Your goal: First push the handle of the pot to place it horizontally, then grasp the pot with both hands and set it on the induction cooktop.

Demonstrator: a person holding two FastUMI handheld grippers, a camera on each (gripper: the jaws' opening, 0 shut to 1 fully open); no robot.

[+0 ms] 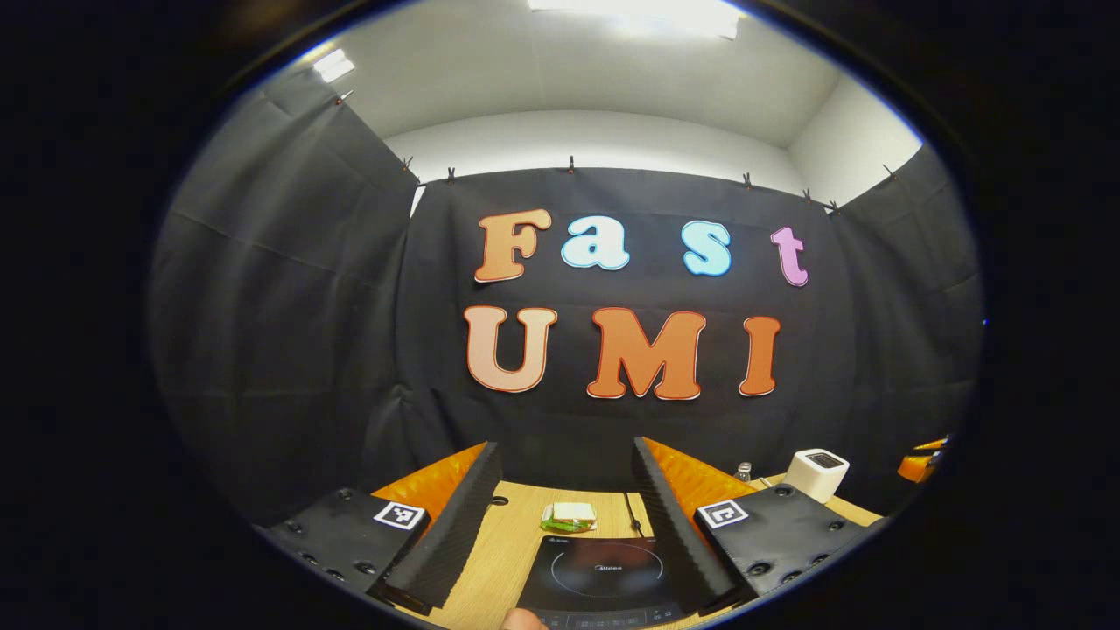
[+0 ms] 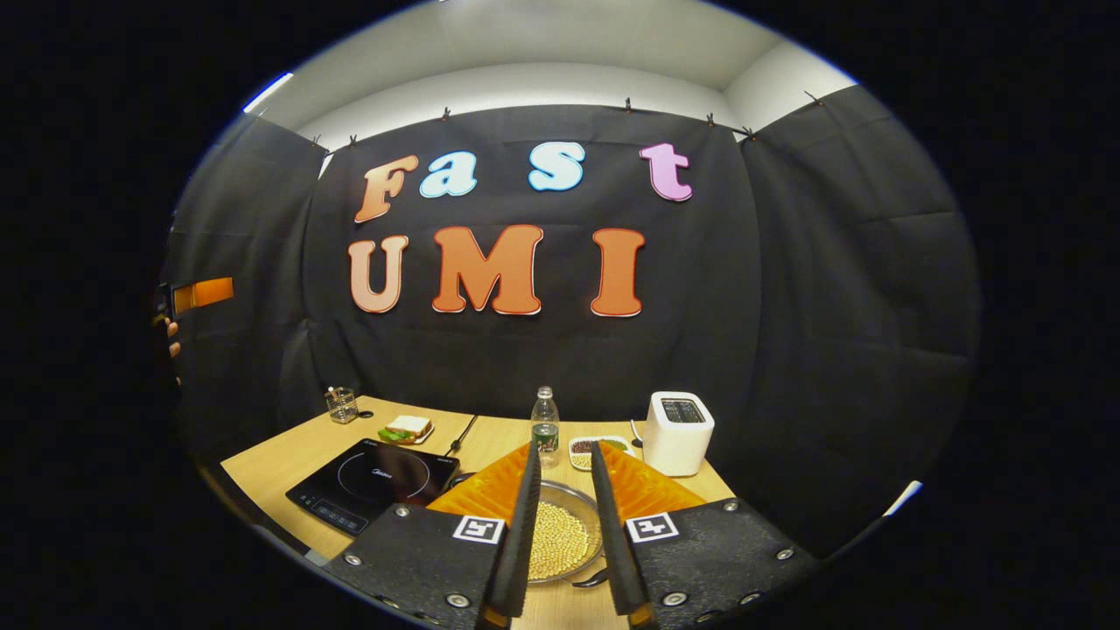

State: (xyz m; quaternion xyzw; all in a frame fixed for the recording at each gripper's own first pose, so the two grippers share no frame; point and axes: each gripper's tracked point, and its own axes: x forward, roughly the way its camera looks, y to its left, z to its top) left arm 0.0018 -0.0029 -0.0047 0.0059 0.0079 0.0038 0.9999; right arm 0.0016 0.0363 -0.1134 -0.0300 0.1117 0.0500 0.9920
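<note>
A metal pot (image 2: 560, 535) full of pale yellow beans stands on the wooden table just beyond my right gripper (image 2: 562, 451). That gripper is open with a narrow gap, held above the pot's near side with nothing between its fingers. A dark handle piece (image 2: 592, 577) shows at the pot's near rim. The black induction cooktop (image 2: 372, 486) lies to the pot's left. In the left gripper view the cooktop (image 1: 604, 573) sits low between the fingers of my left gripper (image 1: 565, 446), which is wide open and empty. That left gripper (image 2: 202, 293), held by a hand, shows far off at the left edge.
A sandwich on a plate (image 2: 406, 429) (image 1: 570, 517) lies behind the cooktop, beside a black cable (image 2: 464, 435). A glass (image 2: 340, 404) stands at the back left. A water bottle (image 2: 545, 425), a small dish (image 2: 597, 450) and a white toaster (image 2: 678, 431) (image 1: 815, 473) stand behind the pot.
</note>
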